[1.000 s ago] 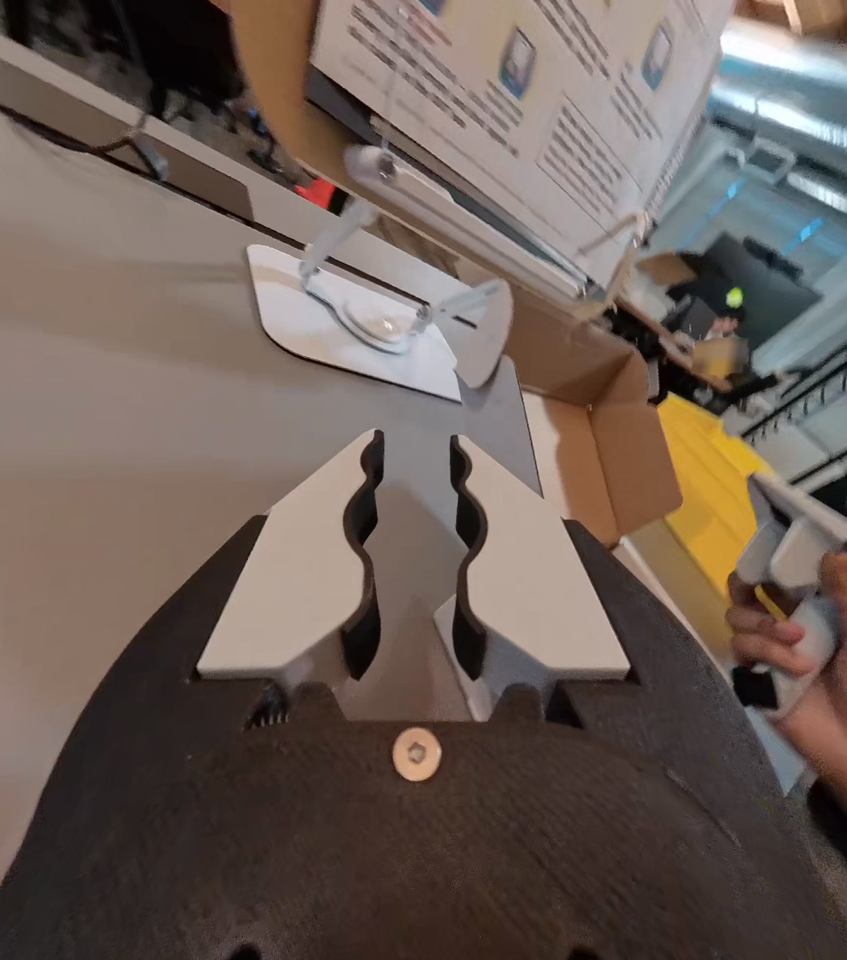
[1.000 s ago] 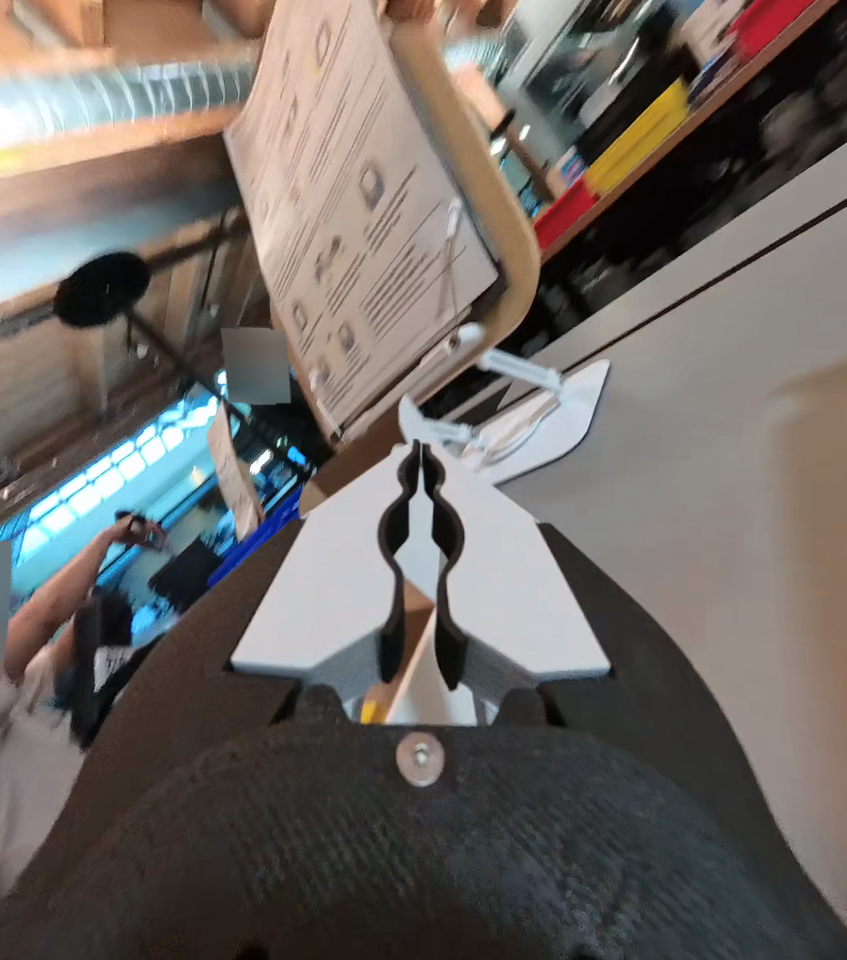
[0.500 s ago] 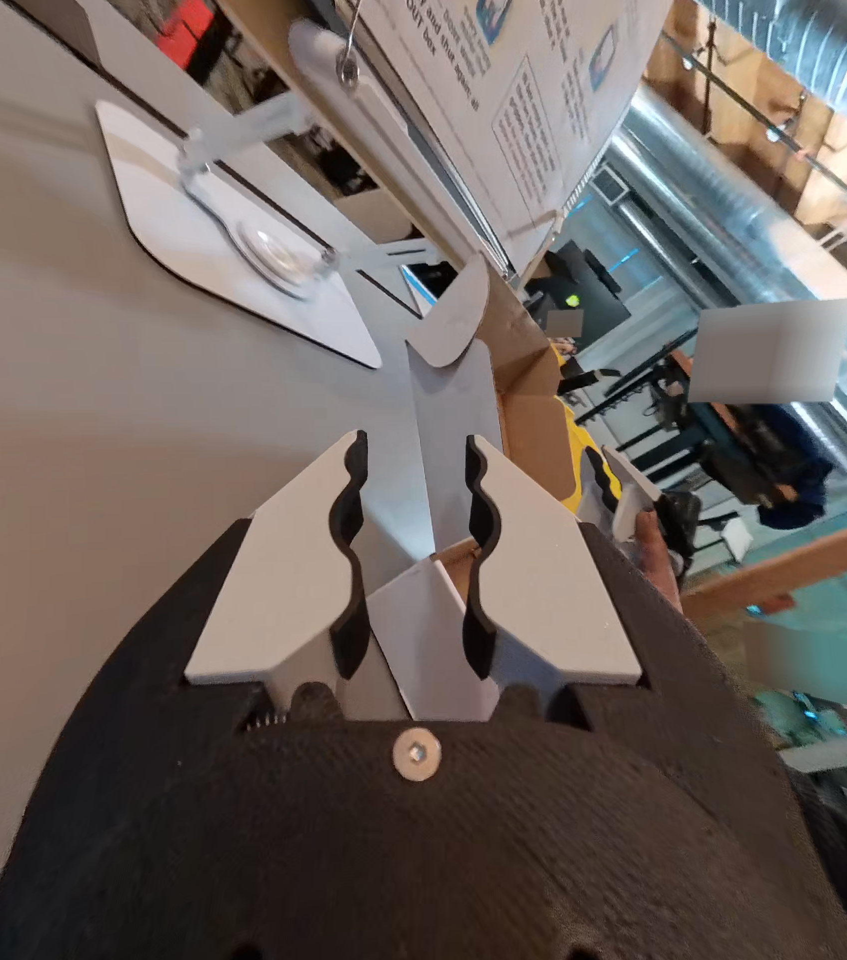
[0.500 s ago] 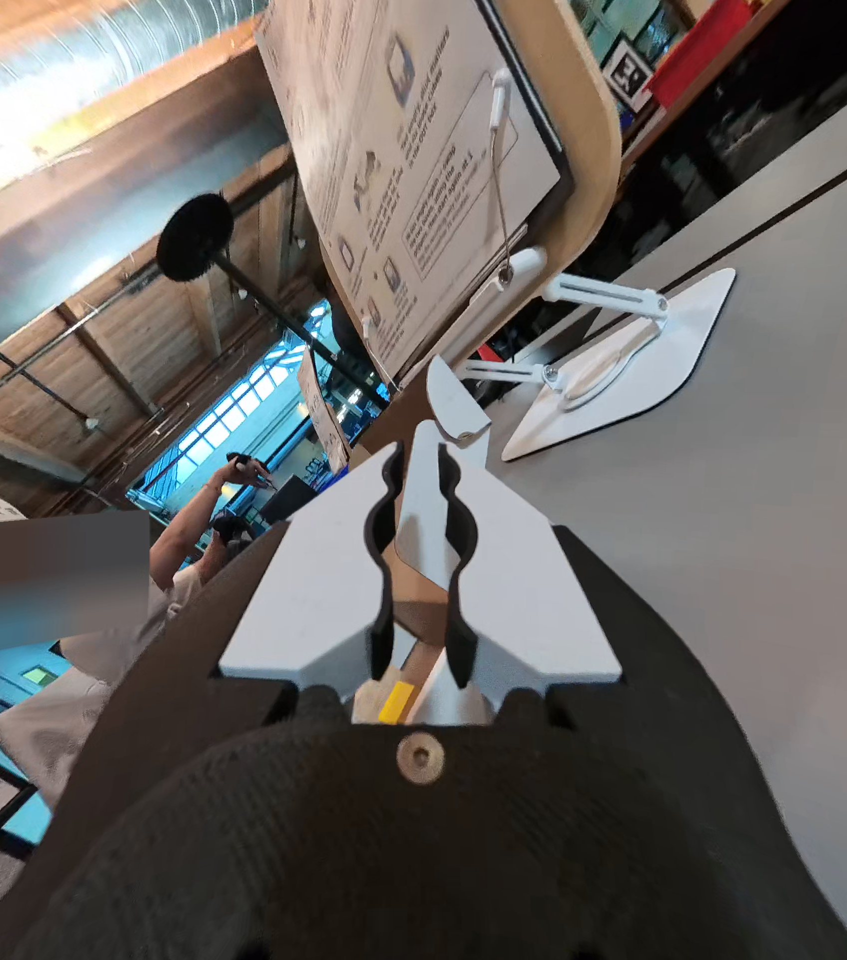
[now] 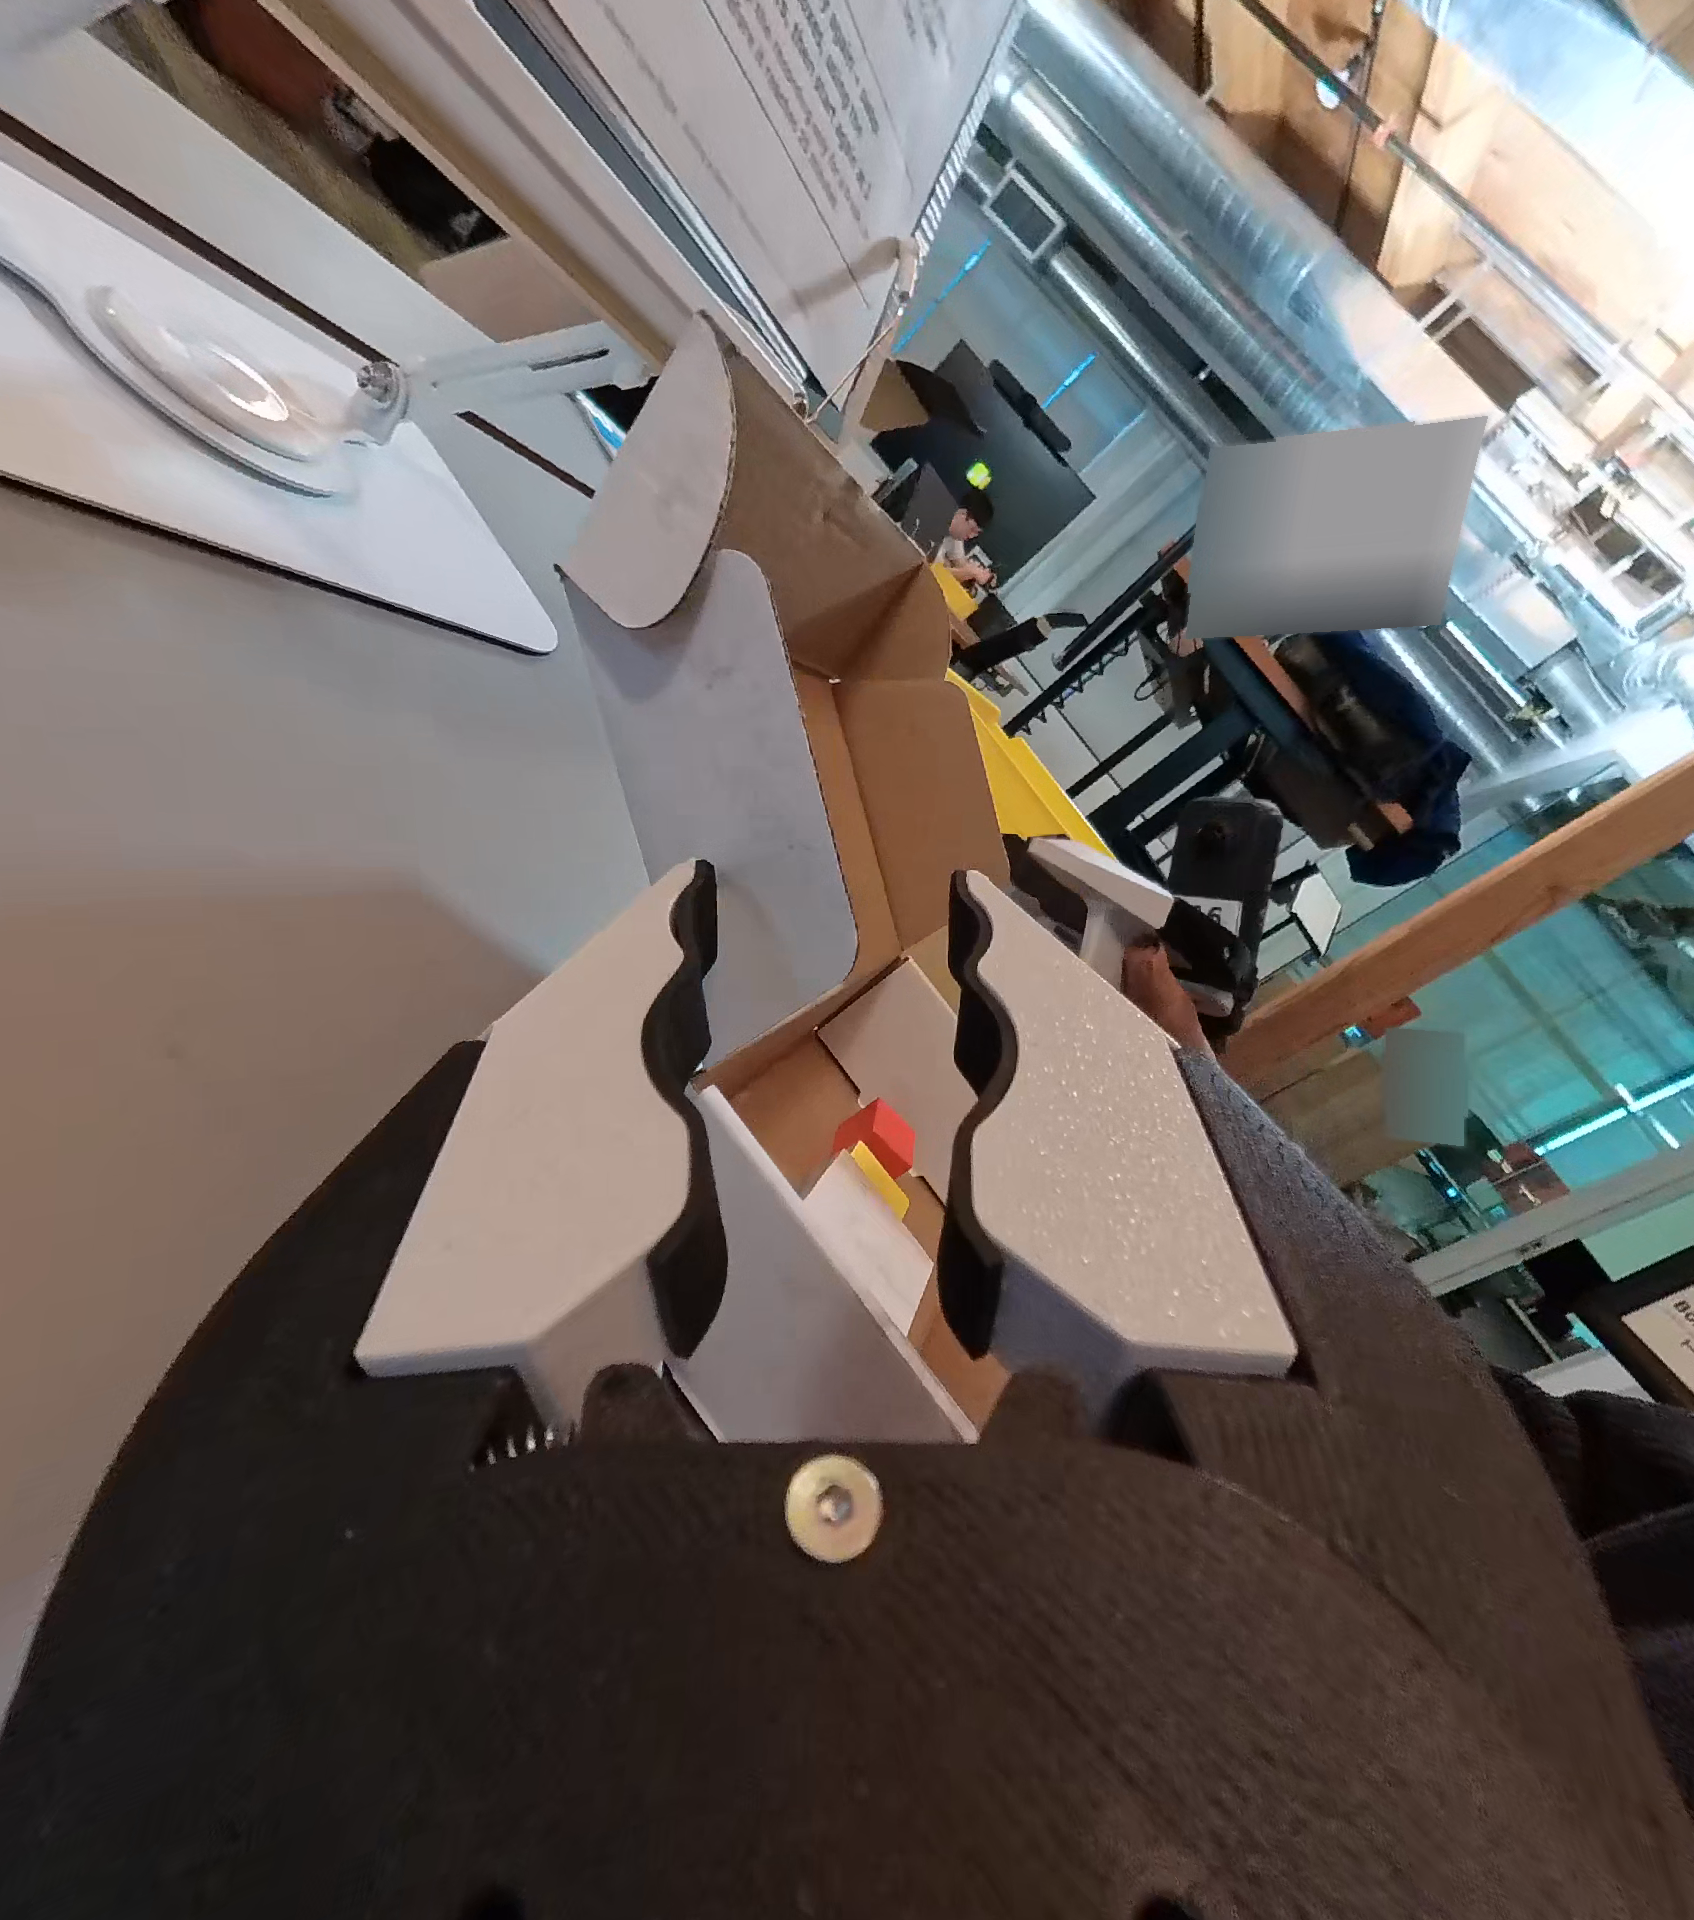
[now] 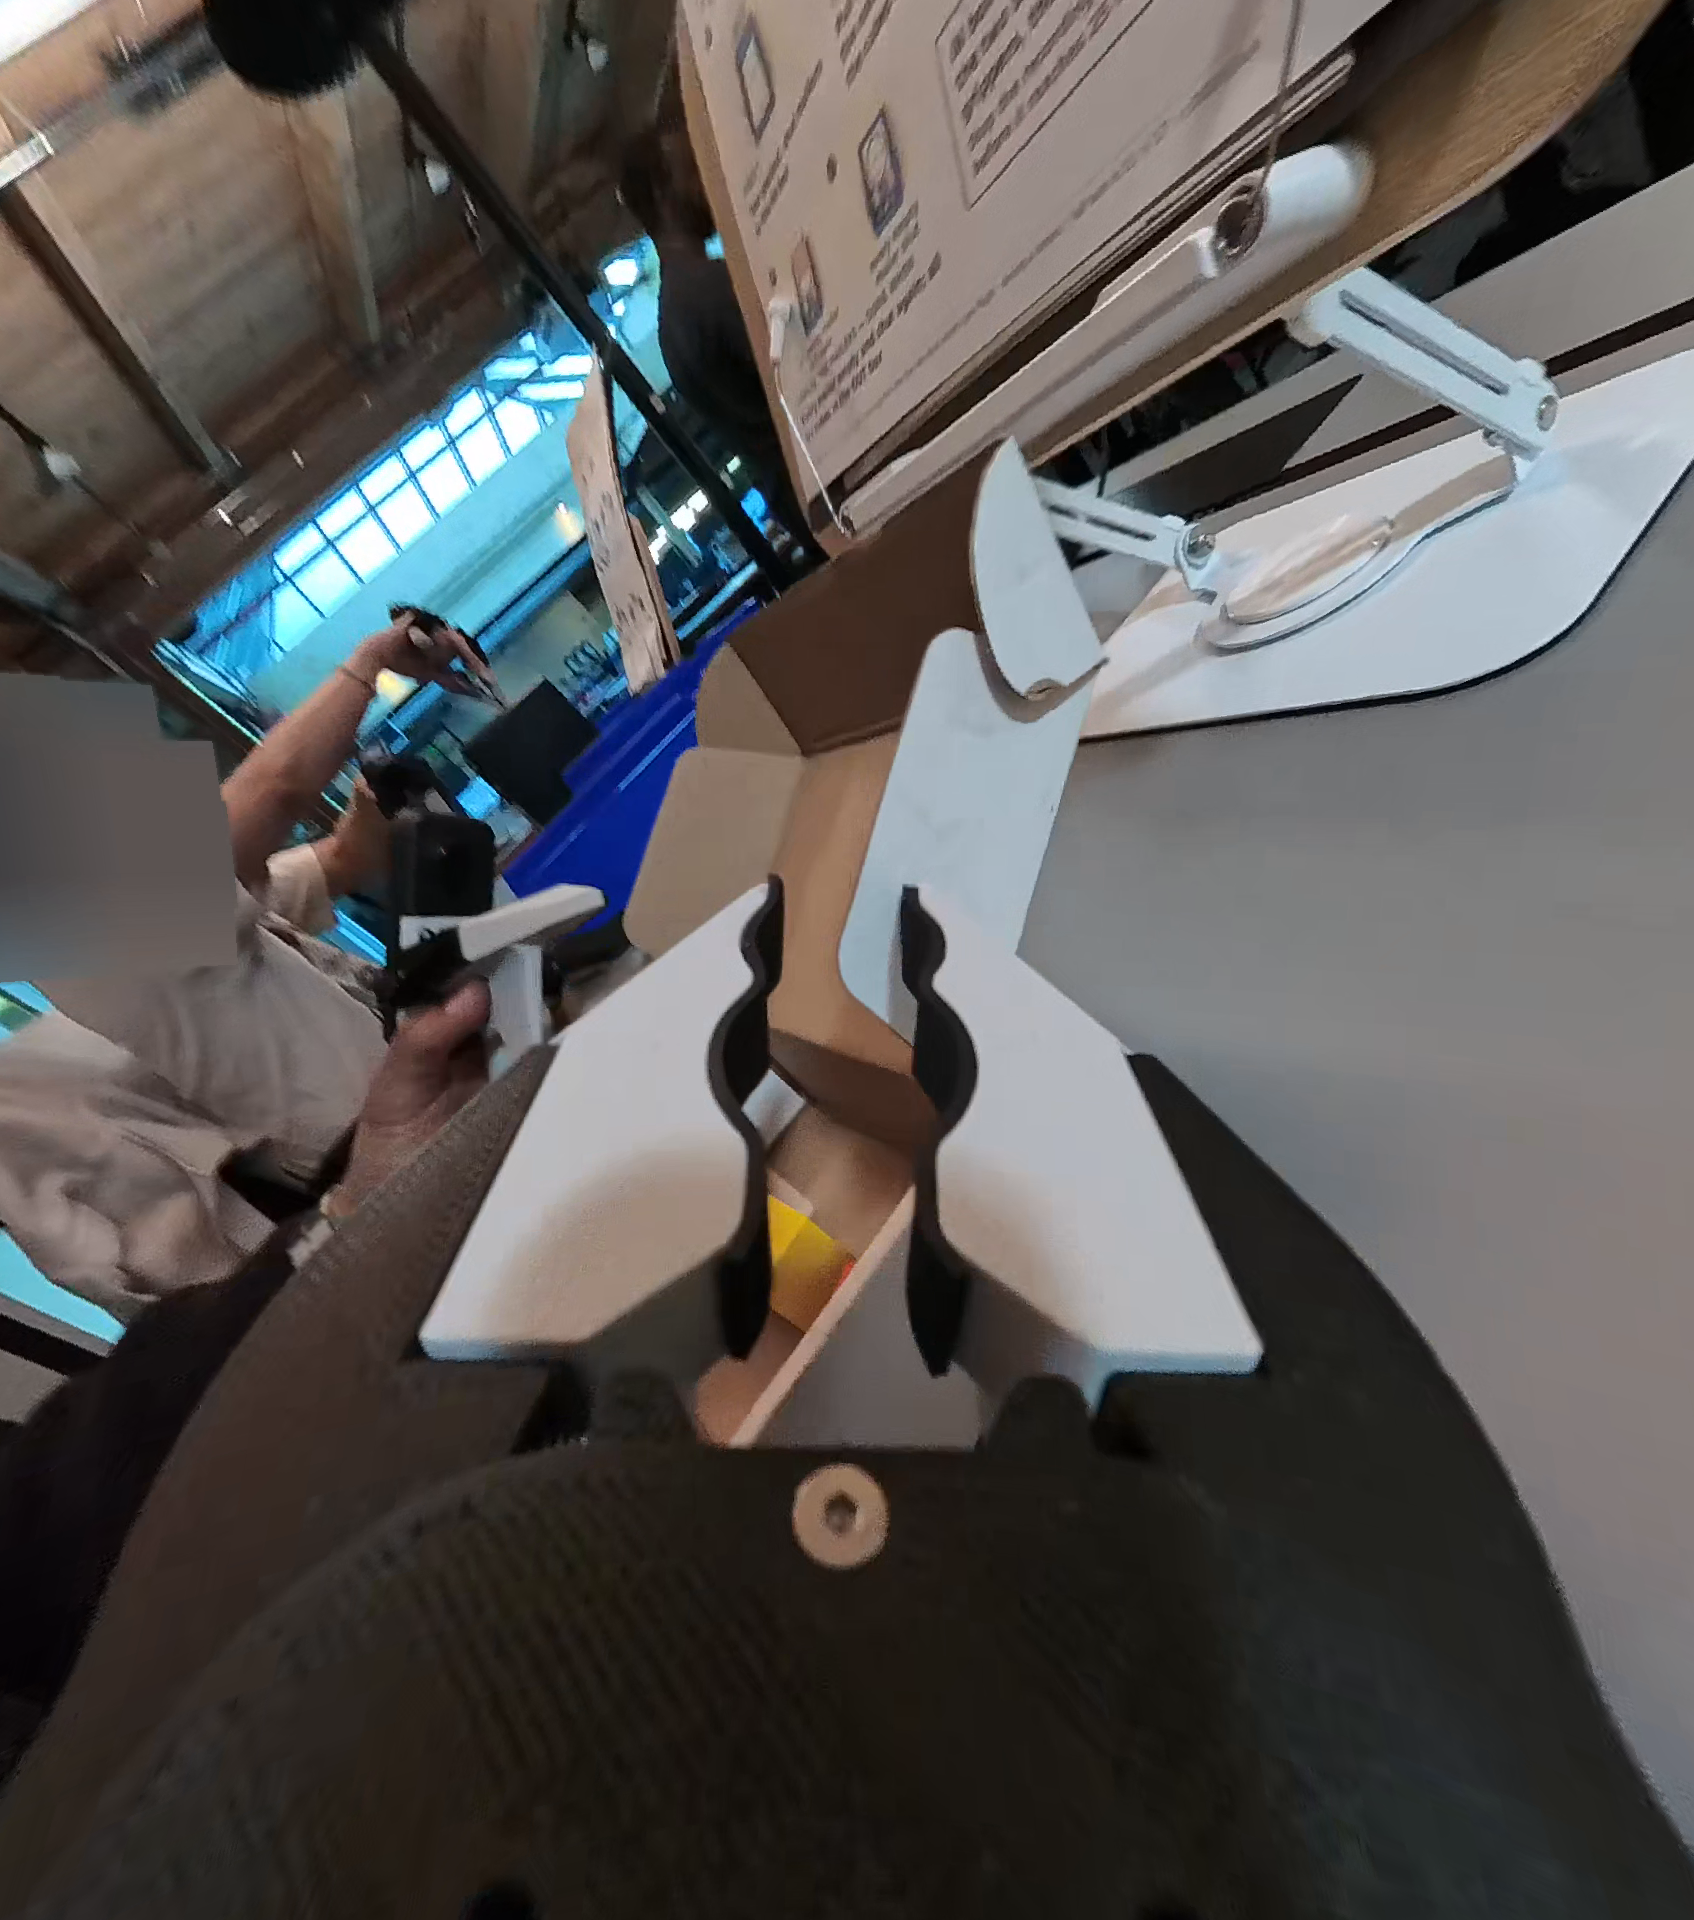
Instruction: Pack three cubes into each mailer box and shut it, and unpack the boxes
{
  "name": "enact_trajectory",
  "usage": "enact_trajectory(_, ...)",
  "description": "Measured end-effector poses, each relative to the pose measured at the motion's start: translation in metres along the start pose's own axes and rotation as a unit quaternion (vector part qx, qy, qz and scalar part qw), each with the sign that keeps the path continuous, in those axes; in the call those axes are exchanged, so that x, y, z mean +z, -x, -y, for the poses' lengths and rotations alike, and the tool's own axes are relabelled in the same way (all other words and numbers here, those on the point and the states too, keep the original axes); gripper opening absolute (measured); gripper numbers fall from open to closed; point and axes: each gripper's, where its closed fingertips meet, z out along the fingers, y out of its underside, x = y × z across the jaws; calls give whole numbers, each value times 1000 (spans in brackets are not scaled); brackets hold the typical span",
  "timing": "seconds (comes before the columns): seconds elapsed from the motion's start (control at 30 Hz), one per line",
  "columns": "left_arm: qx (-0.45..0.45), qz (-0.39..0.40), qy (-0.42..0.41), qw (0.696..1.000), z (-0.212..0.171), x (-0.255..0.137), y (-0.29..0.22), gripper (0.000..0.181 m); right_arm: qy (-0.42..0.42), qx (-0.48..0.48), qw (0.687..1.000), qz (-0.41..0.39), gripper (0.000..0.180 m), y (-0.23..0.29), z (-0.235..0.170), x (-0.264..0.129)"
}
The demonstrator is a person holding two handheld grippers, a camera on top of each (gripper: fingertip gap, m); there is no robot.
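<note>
An open mailer box, white outside and brown inside, lies on the grey table; its side wall (image 5: 781, 1278) runs between my left fingers. Its lid (image 5: 718, 748) stands up, with a rounded flap on top. A red cube (image 5: 874, 1132) and a yellow cube (image 5: 879, 1179) lie inside. My left gripper (image 5: 830, 883) is open and empty over the box's near left corner. My right gripper (image 6: 841, 899) is open and empty over the box's right side, with the lid (image 6: 968, 790) just beyond it. The yellow cube (image 6: 801, 1247) shows between its fingers.
A white stand base (image 5: 199, 457) holds a tilted instruction board behind the box; it also shows in the right wrist view (image 6: 1445, 582). The other gripper shows in each view, the right one (image 5: 1092, 904) and the left one (image 6: 521, 925). A person stands in the background. Across from one pair of fingers to the other is roughly 15 cm.
Both grippers have come in over the open box, so the cubes inside now show. The right gripper's jaws, narrow around the lid flap before, have opened wider. The left stayed open.
</note>
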Motion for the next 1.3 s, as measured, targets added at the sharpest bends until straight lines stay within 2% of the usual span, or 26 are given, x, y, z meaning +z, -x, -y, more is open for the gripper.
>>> enact_trajectory(0.17,-3,-4,1,1000,0,-1,-2,43,15,-25,1000,-10,22,2,-6,3)
enact_trajectory(0.4,11,-11,7,1000,-2,-2,-6,40,24,-34,999,-19,12,1,-8,1)
enact_trajectory(0.7,26,-2,17,1000,-4,-4,-4,25,54,-114,991,-33,12,8,-14,-2)
enact_trajectory(0.97,77,18,43,996,-11,-7,-9,23,66,-153,985,-49,11,11,-19,-7)
enact_trajectory(1.3,124,41,75,989,-21,-14,-14,19,80,-128,988,-40,11,15,-26,-13)
